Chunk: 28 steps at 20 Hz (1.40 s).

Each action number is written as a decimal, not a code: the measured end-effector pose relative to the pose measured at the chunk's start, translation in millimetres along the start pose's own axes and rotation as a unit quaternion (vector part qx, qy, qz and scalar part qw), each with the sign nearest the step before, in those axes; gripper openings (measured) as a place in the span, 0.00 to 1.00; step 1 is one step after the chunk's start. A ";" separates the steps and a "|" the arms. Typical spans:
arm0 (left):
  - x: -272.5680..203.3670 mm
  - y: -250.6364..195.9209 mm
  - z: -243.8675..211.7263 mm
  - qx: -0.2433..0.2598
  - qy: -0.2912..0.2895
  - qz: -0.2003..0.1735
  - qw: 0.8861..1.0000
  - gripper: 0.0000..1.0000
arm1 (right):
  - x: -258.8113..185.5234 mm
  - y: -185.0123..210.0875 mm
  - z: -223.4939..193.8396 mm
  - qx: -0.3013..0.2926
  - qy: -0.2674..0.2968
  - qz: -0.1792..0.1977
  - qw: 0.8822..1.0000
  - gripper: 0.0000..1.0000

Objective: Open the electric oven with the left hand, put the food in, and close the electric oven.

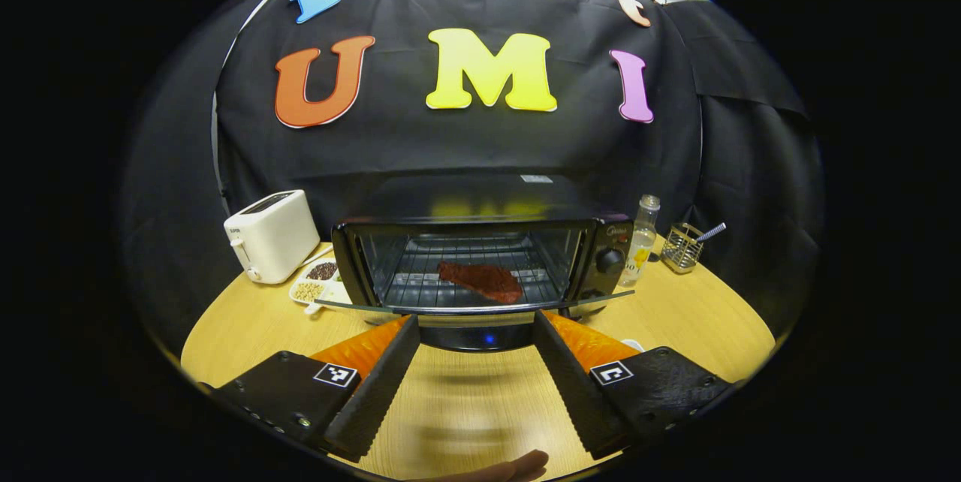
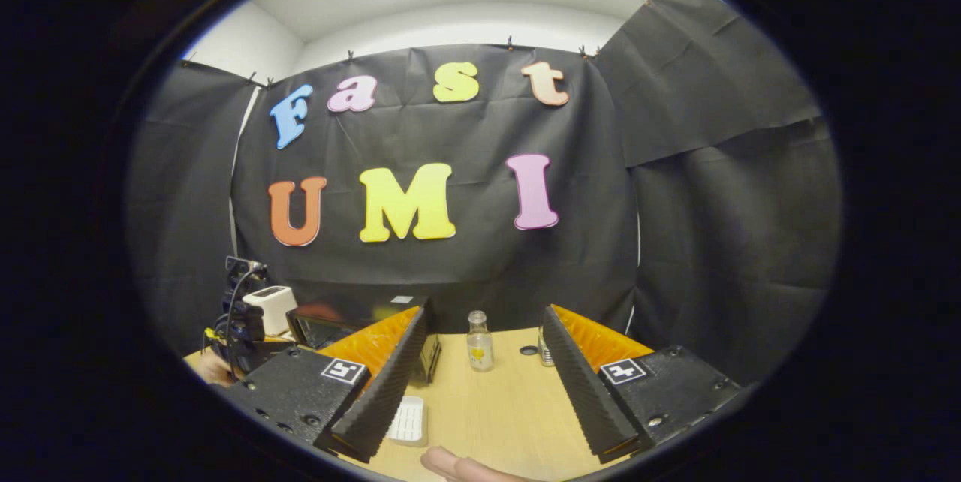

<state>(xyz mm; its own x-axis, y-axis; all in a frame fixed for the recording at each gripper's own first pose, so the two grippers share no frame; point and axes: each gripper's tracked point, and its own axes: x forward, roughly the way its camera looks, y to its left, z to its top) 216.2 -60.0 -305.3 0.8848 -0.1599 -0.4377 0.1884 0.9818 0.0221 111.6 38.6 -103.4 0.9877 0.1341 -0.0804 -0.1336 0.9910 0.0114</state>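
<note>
Between the spread fingers of the left gripper (image 1: 476, 384) lies bare wooden table (image 1: 698, 317), and nothing is held; just past the fingertips hangs the lowered glass door (image 1: 473, 308) of the electric oven (image 1: 480, 257), lying roughly flat with its front edge facing the gripper. Inside, a dark red slab of meat (image 1: 480, 281) rests on the wire rack (image 1: 420, 283), a little right of centre, so the food is already in place. Beside the oven on its left stand a white toaster (image 1: 272, 234) and a divided dish of beans and seeds (image 1: 319, 283); on its right are a small clear bottle (image 1: 643, 240) and a wire holder (image 1: 682, 247). The right gripper (image 2: 484, 381) also has its fingers apart and empty, held off to the side over the table with the same bottle seen ahead between them and a small white object (image 2: 409, 420) lying near its left finger; the oven's corner sits behind that finger. Judging by this, opening and loading are done and closing is the step in hand. That likely calls for the left gripper to get under or against the door's front edge and swing it up until it shuts, taking care that the fingers do not slip on the glass.
</note>
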 end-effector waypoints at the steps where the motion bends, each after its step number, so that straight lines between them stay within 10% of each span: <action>1: 3.9 1.5 6.1 -0.002 -0.006 -0.001 1.000 0.97 | -5.0 -1.8 -1.2 0.000 0.000 -0.002 1.000 0.98; 12: 2.4 23.3 50.0 -0.008 -0.051 0.000 0.999 0.97 | -68.7 -20.6 -23.9 0.010 0.012 -0.031 0.999 0.99; 28: -248.8 27.3 100.9 0.015 -0.179 0.031 0.983 0.96 | -141.9 11.3 -3.4 0.013 -0.035 -0.035 0.999 0.96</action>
<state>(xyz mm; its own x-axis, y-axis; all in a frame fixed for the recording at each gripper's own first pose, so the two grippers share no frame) 44.2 -3.7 -105.1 0.9873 -0.1302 -0.0906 0.1365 0.9883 0.0676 -30.4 30.8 -95.3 0.9980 0.0624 -0.0127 -0.0620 0.9975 0.0347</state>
